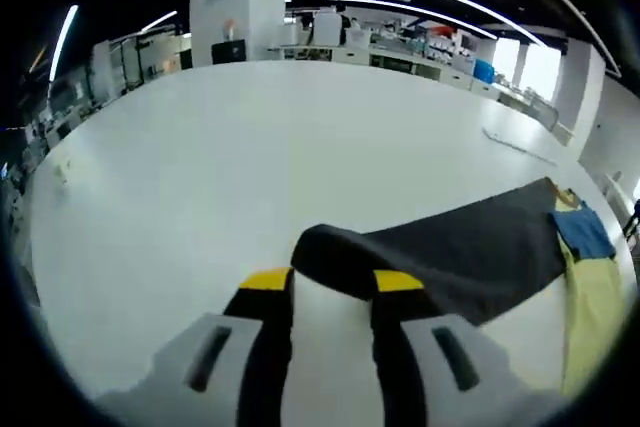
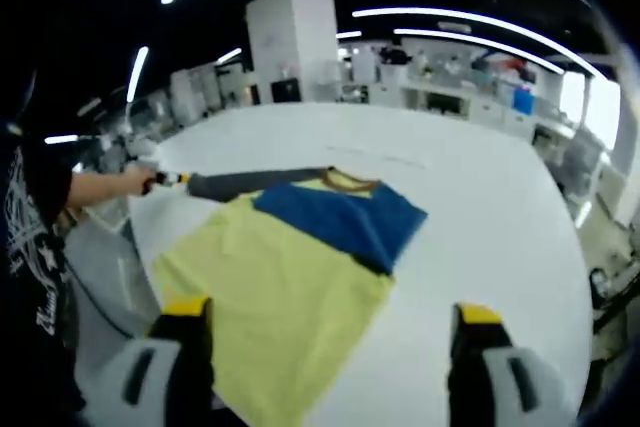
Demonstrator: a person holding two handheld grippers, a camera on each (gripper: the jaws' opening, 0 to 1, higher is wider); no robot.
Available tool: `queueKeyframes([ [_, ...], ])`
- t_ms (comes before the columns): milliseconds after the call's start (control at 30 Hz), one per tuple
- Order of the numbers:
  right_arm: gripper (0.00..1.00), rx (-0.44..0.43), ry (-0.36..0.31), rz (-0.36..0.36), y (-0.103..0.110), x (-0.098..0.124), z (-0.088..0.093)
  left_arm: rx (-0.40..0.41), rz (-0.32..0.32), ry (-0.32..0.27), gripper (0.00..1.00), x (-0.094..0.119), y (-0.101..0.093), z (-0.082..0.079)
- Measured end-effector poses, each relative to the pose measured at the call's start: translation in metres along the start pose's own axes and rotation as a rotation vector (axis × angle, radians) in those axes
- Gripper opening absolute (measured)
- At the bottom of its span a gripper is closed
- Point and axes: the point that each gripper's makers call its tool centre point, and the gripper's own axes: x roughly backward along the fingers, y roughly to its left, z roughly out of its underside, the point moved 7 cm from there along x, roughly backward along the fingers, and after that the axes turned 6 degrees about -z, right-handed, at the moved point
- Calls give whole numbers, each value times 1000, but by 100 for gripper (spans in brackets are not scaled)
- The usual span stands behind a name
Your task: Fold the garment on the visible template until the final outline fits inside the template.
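The garment (image 2: 270, 277) lies flat on the white table (image 2: 480, 237); it has a yellow body, a blue upper panel (image 2: 345, 219) and a brown collar. Its dark grey sleeve (image 2: 250, 183) is stretched out to the left, where a person's hand holds my left gripper (image 2: 162, 181). In the left gripper view the sleeve (image 1: 450, 252) runs in from the right and bunches over the yellow jaw tips of my left gripper (image 1: 331, 280), which is shut on it. My right gripper (image 2: 332, 312) stands wide open over the yellow hem with nothing between its jaws.
A person in a black printed shirt (image 2: 30, 237) stands at the table's left edge. A thin pale strip (image 1: 520, 142) lies on the far table top. A white pillar (image 2: 295, 42) and benches stand beyond the table.
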Motion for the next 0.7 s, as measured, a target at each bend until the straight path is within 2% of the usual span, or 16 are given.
queueKeyframes([
  [100,99,-6,1,6,0,0,0,10,-2,30,24,-1,-2,3],
  [167,99,-8,1,8,-1,0,0,30,6,20,23,-4,-4,1],
  [267,99,-7,4,9,-1,-2,0,26,-21,37,23,-4,-6,0],
  [367,99,8,28,7,1,-5,3,45,-24,55,20,-5,-17,-2],
  [433,99,14,41,2,4,-7,4,40,-37,61,18,-8,-15,-1],
  [500,99,12,37,-3,3,-7,5,20,-66,73,17,-8,-17,-1],
  [700,99,-18,9,-6,2,-3,3,32,-71,84,12,-9,-21,-1],
])
